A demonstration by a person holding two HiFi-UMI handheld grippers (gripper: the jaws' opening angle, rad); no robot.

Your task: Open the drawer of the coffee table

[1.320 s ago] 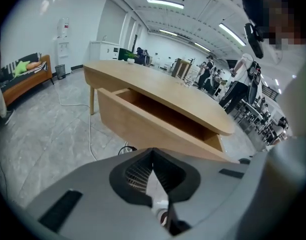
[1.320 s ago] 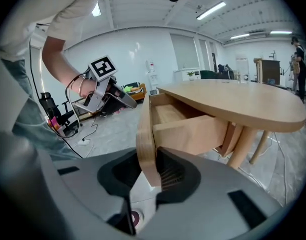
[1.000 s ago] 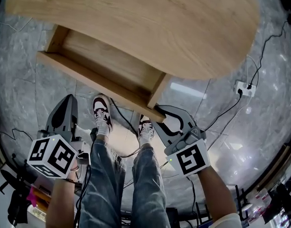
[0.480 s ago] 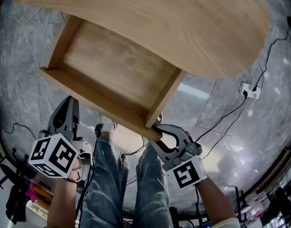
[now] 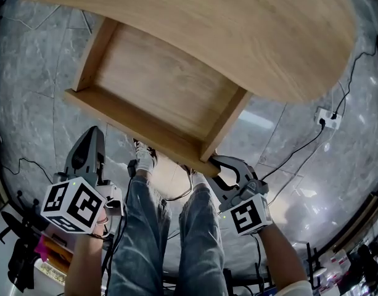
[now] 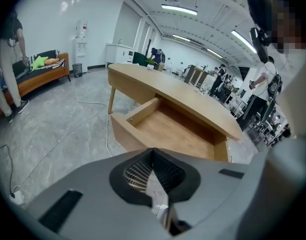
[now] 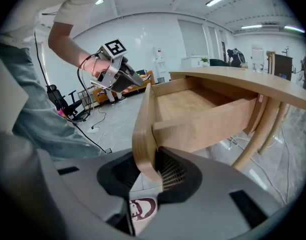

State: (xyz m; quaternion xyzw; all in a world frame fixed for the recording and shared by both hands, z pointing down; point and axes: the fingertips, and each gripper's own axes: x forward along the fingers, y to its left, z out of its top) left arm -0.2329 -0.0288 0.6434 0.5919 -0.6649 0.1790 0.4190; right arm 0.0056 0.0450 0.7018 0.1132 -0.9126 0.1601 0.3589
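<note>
Two grippers: the right gripper [image 5: 214, 165] is doing all the work here, while the left gripper [image 5: 93, 135] is just hanging off to the side.
Right fingers: they're pinching narrow on the front panel of the drawer [image 5: 158, 85], right at the corner nearest that hand. The wooden edge is sitting between the ribbed pads [image 7: 172, 171].
Left fingers: they're pressing together with nothing between them, pointing down toward the floor [image 5: 47, 103] and staying clear of the drawer front.
Drawer: it's sticking well out from under the coffee table [image 5: 250, 29] top, with its bare wooden bottom showing.
Person: standing right at the drawer front, with legs in jeans [image 5: 145, 227] hanging between the two grippers and one shoe [image 5: 145, 157] peeking out just below the panel.
Floor stuff: a power strip [image 5: 327, 117] is lying on the grey tiles to the right of the table, with a black cable running off it.
</note>
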